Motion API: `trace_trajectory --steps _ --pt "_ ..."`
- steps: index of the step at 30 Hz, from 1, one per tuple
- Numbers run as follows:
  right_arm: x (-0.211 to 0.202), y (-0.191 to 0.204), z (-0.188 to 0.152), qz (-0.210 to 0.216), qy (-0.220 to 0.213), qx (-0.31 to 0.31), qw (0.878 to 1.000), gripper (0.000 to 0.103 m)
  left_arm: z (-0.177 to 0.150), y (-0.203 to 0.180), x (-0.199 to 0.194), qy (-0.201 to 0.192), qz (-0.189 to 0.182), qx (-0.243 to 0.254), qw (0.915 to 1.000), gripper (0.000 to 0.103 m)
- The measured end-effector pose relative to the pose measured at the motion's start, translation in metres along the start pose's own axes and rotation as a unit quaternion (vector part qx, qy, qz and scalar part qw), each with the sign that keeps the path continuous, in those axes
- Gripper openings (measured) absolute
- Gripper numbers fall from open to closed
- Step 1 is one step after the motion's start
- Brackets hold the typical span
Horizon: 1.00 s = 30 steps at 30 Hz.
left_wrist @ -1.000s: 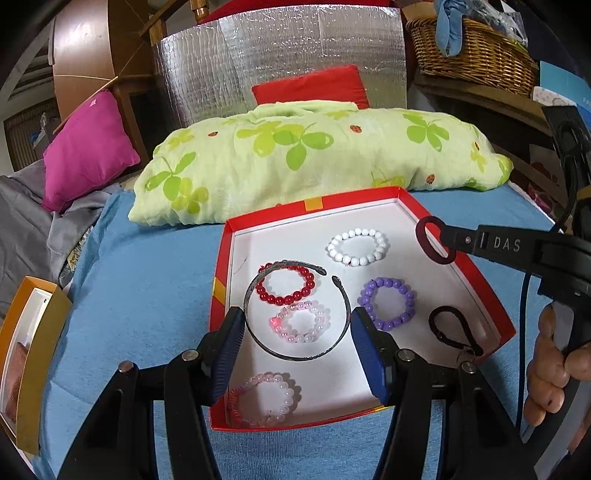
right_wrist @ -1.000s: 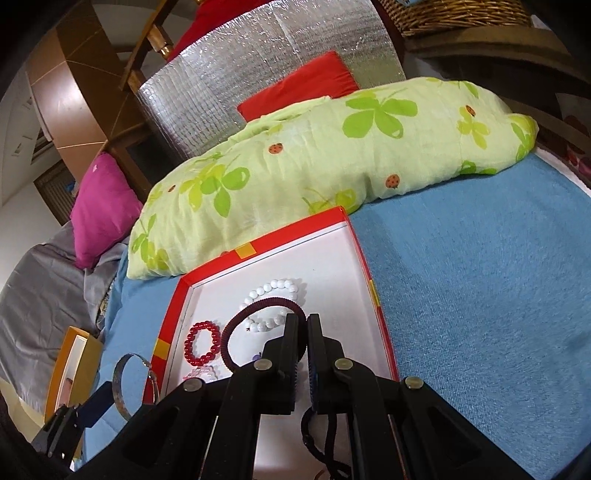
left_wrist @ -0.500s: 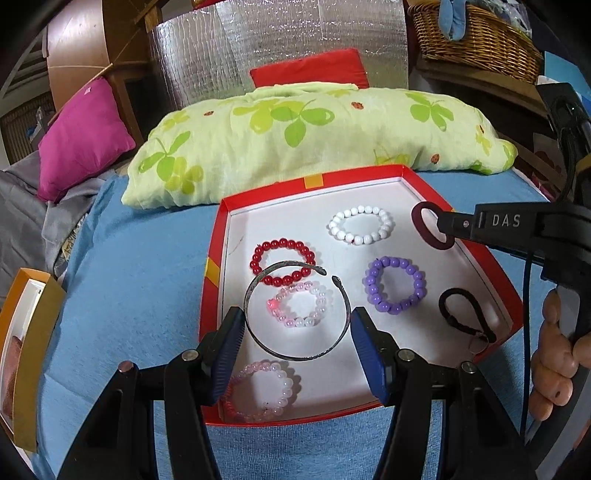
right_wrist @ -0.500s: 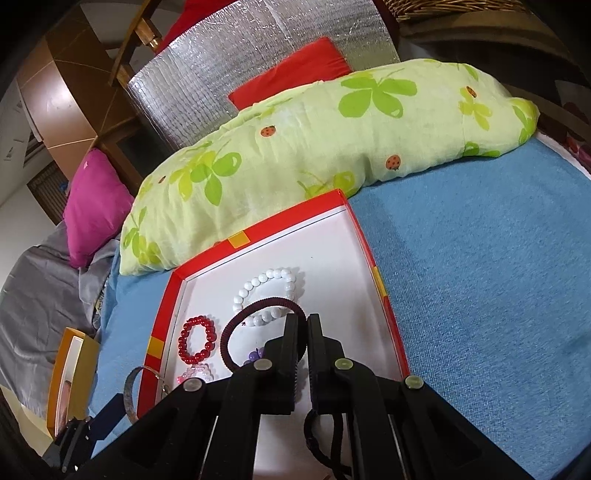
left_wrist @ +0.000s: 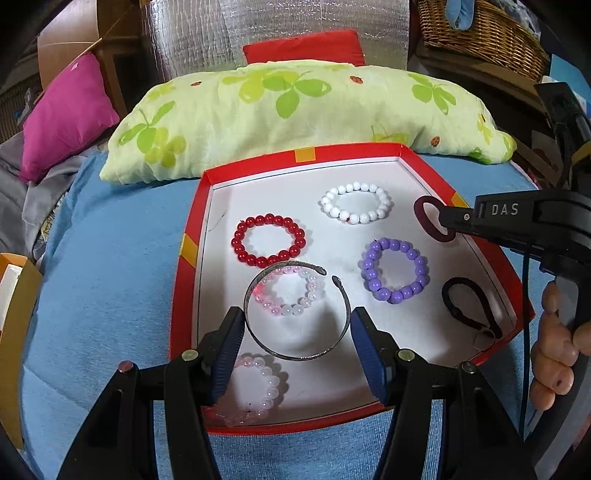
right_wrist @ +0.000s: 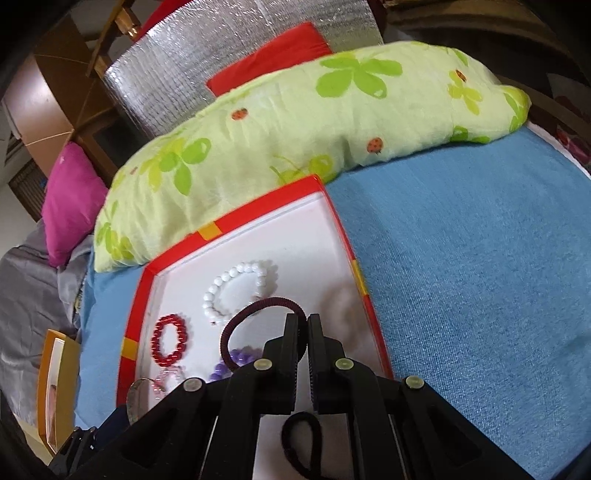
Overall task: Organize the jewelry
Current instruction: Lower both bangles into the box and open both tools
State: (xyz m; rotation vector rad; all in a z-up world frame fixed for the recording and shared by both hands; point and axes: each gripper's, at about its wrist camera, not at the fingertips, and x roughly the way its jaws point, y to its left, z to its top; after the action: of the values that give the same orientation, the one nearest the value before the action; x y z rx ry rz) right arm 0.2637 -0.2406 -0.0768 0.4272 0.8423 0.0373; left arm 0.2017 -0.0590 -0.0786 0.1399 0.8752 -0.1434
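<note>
A red tray [left_wrist: 192, 229] with a white floor lies on the blue bed. In it lie a red bead bracelet [left_wrist: 269, 240], a white one [left_wrist: 355, 202], a purple one [left_wrist: 394, 269], two pale pink ones [left_wrist: 291, 293] [left_wrist: 255, 387] and a black hair tie [left_wrist: 467, 306]. My left gripper [left_wrist: 297, 336] is shut on a thin metal open bangle [left_wrist: 295, 354], held between its blue pads above the tray. My right gripper [right_wrist: 306, 325] is shut on a maroon hair tie [right_wrist: 258, 314], held above the tray's right side; it also shows in the left wrist view [left_wrist: 430, 221].
A green clover-print pillow [left_wrist: 295, 114] lies behind the tray. A pink cushion [left_wrist: 62, 114] and grey cloth lie at the left. An orange box [left_wrist: 14, 325] stands at the left edge. A wicker basket [left_wrist: 480, 33] stands at the back right.
Both grippers have moved forward over the tray with their loads still held. The bangle now hangs over the upper pink bracelet, and the maroon tie sits lower, nearer the tray's right wall.
</note>
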Motion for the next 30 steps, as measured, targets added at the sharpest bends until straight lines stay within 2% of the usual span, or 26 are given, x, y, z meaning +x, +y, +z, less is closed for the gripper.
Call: trace_trajectory --steps 11,24,26,30 --pt "0.013 -0.007 0.002 -0.012 0.014 0.022 1.0 0.007 0.001 -0.003 0.005 0.005 0.003 0.006 1.0 0.061" --pt "0.016 -0.008 0.006 -0.026 0.005 0.027 0.999 0.007 0.002 -0.011 0.018 0.021 -0.004 0.016 0.9996 0.062" --pt "0.016 -0.008 0.007 -0.033 0.001 0.024 0.999 0.008 0.002 -0.012 0.017 0.021 0.001 0.017 0.9996 0.062" --pt "0.015 -0.01 0.009 -0.016 0.004 0.026 1.0 0.013 0.002 -0.012 0.014 0.019 0.006 0.015 0.9997 0.062"
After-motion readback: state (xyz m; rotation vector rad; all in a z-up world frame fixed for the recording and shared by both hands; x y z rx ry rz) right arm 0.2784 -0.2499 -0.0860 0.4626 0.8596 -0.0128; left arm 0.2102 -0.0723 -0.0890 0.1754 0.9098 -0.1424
